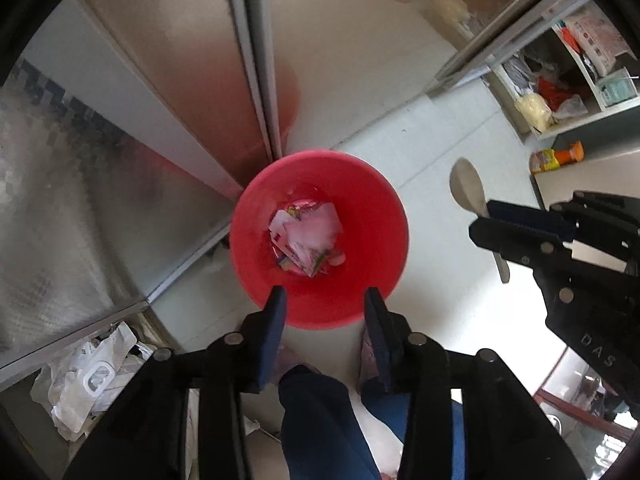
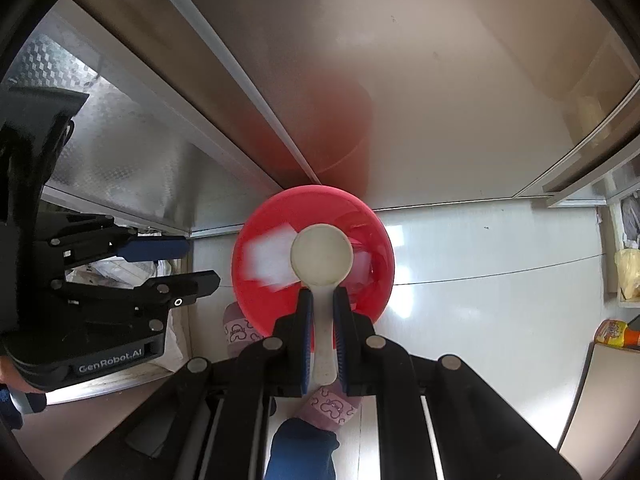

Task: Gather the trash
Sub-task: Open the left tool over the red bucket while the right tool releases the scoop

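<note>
From your left wrist, the left tool (image 1: 322,300) hangs over the red bin (image 1: 360,216) with its fingers apart and nothing between them — the crumpled wrappers (image 1: 306,238) lie at the bottom of the bin, which stands on the white floor (image 1: 432,148) against a metal cabinet (image 1: 80,184). Off to the right, your right tool (image 1: 482,218) carries a pale spoon (image 1: 468,184). From your right wrist, the right tool (image 2: 323,300) is clamped on the spoon's handle, its round bowl (image 2: 321,255) poised above the bin's mouth (image 2: 372,280). The left tool (image 2: 202,264) shows at the left — fingers parted, empty. Below, your slippers (image 2: 332,404) rest on the floor beside the bin.
</note>
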`<state>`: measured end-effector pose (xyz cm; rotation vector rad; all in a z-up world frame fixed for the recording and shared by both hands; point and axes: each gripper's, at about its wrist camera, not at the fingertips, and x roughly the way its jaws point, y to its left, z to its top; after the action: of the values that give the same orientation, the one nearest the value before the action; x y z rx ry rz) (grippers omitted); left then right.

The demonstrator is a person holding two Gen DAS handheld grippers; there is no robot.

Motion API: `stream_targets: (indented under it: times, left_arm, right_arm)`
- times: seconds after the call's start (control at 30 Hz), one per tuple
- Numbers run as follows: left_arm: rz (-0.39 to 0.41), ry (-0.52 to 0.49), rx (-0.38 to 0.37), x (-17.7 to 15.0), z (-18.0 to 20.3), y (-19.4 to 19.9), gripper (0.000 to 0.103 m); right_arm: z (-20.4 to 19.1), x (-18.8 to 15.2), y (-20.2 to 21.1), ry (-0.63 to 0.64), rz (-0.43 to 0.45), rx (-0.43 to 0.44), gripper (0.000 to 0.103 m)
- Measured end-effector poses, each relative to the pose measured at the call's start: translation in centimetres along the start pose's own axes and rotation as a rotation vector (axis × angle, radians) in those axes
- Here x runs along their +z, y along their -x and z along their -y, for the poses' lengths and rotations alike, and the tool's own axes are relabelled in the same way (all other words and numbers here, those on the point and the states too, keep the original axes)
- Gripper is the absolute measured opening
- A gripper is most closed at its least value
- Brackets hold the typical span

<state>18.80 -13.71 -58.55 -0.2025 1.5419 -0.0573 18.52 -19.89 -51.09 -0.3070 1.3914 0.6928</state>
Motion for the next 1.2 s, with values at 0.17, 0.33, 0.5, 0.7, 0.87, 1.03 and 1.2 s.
stream_targets:
  times: [0.17,0.33,0.5,0.7,0.87,1.03,1.2]
  left_arm:
    - [0.018,0.04,-0.001,-0.6,-1.2,0.4,0.044]
    - [0.043,0.079,-0.025,-1.1,-2.5,0.6,0.064]
    - [0.057,0.089,-0.003,-1.5,-3.3,0.7,0.081]
    - [0.05,0.06,0.073,-2.2,-3.9,0.2,0.09]
    - [0.046,0.045,0.111,-2.9,-4.7,-0.4,0.103]
    - [0.053,0.079,0.105,-3.5,-6.7,-0.5,0.103]
    - [0.048,0.092,0.111,-3.8,-7.2,-0.5,0.103]
  right_arm:
    - [-0.3,0.6,-0.7,0.006,0.005,0.001,0.009]
    - [-0.5,0.9,-1.3,0.005,0.013,0.013,0.009]
    - [-1.0,0.6,-2.5,0.0,-0.005,0.034,0.009]
    - [-2.0,0.5,-3.8,0.024,-0.033,0.041,0.009]
    - [-2.2,1.0,-5.3,0.026,-0.041,0.037,0.01]
    - [-3.1,1.1,-6.7,0.046,-0.045,0.026,0.01]
    - [-3.7,0.8,-7.4,0.05,-0.06,0.032,0.012]
